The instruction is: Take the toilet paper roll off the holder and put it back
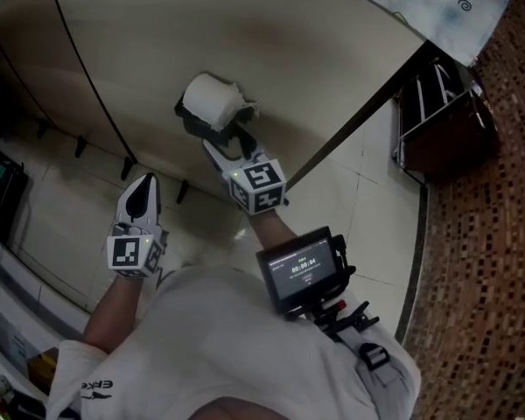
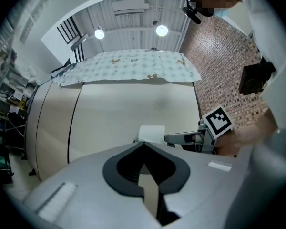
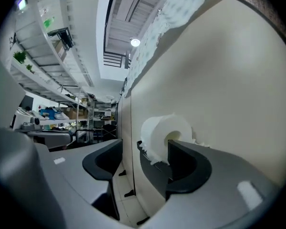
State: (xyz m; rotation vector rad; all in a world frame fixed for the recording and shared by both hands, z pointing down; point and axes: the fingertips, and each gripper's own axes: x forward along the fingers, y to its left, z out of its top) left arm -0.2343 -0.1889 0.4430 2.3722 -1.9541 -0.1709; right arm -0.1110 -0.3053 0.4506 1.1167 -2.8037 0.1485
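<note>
A white toilet paper roll (image 1: 212, 99) sits on a black holder (image 1: 191, 122) fixed to the beige wall (image 1: 315, 51). My right gripper (image 1: 230, 140) is right below the roll in the head view, open wide. In the right gripper view the roll (image 3: 164, 130) lies just beyond the open gripper (image 3: 144, 162), partly behind the right-hand jaw, and nothing is pressed between the pads. My left gripper (image 1: 142, 198) hangs off to the left, shut and empty. In the left gripper view the shut left gripper (image 2: 144, 147) points toward the roll (image 2: 151, 133), with the right gripper (image 2: 188, 138) beside the roll.
A dark wire rack (image 1: 437, 116) stands at the right by the wall's end. Pale floor tiles (image 1: 367, 191) meet a brown mosaic floor (image 1: 490, 234). A small screen device (image 1: 302, 269) hangs on the person's chest. A patterned cloth (image 2: 133, 66) lies over the wall's top.
</note>
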